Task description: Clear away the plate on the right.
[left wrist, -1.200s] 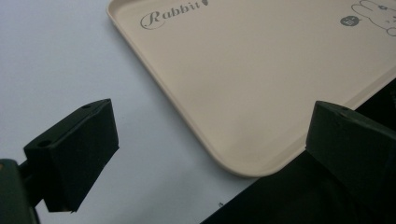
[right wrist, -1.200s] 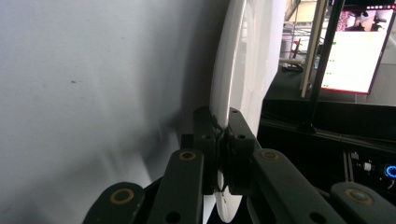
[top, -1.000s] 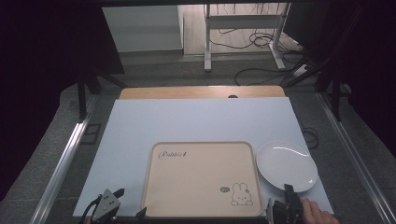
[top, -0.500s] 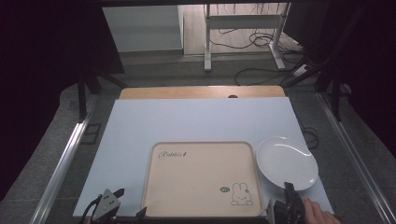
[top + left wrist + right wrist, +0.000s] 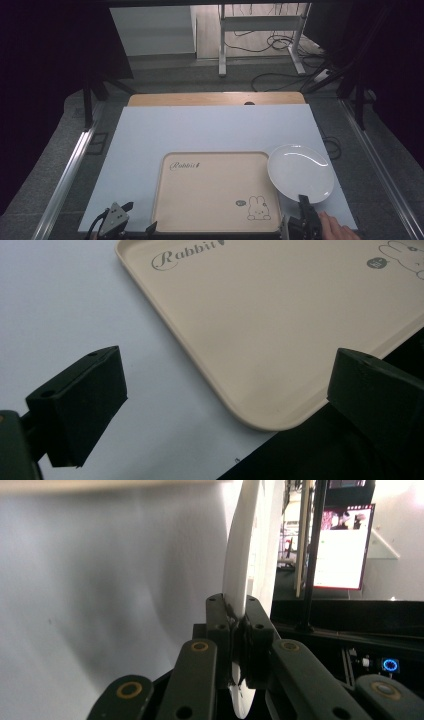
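At the tabletop's (image 5: 210, 130) near right corner, the right gripper (image 5: 304, 202) clamps the near rim of a white plate (image 5: 300, 172), whose left edge overlaps the beige tray (image 5: 215, 197). Seen along the jaws, the plate (image 5: 240, 575) stands edge-on between them. Beside the tray's (image 5: 280, 330) near left corner, the left gripper (image 5: 225, 390) holds its jaws wide apart.

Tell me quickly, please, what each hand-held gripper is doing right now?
Left hand-held gripper: open, holding nothing, jaws either side of the tray corner.
Right hand-held gripper: shut on the white plate rim.
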`<action>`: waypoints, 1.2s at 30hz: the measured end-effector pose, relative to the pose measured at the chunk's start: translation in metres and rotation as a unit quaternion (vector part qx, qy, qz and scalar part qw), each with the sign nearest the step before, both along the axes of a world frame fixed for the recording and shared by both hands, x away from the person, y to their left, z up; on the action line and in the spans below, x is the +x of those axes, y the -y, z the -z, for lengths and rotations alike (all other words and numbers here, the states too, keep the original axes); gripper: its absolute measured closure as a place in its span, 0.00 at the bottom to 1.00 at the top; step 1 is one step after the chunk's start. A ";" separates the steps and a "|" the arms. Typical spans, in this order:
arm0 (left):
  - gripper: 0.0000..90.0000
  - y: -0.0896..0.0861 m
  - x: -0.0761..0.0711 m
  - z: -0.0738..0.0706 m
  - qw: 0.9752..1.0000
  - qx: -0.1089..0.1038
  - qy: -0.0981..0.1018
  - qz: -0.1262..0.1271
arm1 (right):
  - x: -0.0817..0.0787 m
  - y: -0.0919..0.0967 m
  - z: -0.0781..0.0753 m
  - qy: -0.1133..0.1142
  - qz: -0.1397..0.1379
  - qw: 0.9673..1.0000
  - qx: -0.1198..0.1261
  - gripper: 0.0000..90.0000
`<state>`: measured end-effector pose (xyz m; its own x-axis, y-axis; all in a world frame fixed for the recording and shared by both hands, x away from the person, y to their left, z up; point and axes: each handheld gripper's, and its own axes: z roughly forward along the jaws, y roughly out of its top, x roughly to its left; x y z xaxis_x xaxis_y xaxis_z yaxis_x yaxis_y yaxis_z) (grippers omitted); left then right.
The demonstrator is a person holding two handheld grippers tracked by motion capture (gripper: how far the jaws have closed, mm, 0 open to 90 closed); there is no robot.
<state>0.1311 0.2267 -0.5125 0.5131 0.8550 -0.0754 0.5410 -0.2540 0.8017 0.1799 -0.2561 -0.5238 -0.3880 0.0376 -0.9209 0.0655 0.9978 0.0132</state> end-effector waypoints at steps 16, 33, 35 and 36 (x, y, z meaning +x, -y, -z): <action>0.02 0.000 0.000 0.000 1.000 0.002 -0.001 0.000 | -0.005 -0.024 -0.002 0.000 -0.036 0.999 -0.004 0.94; 0.02 0.000 0.001 0.000 1.000 0.002 -0.001 0.000 | -0.011 -0.054 -0.005 -0.008 -0.074 0.997 0.000 0.94; 0.03 0.000 0.001 0.000 1.000 0.002 -0.001 0.001 | -0.009 -0.057 -0.001 0.017 -0.099 0.995 0.018 0.94; 0.03 0.000 0.001 0.000 1.000 0.002 -0.001 0.001 | -0.010 -0.060 -0.004 -0.004 -0.087 0.996 0.005 0.94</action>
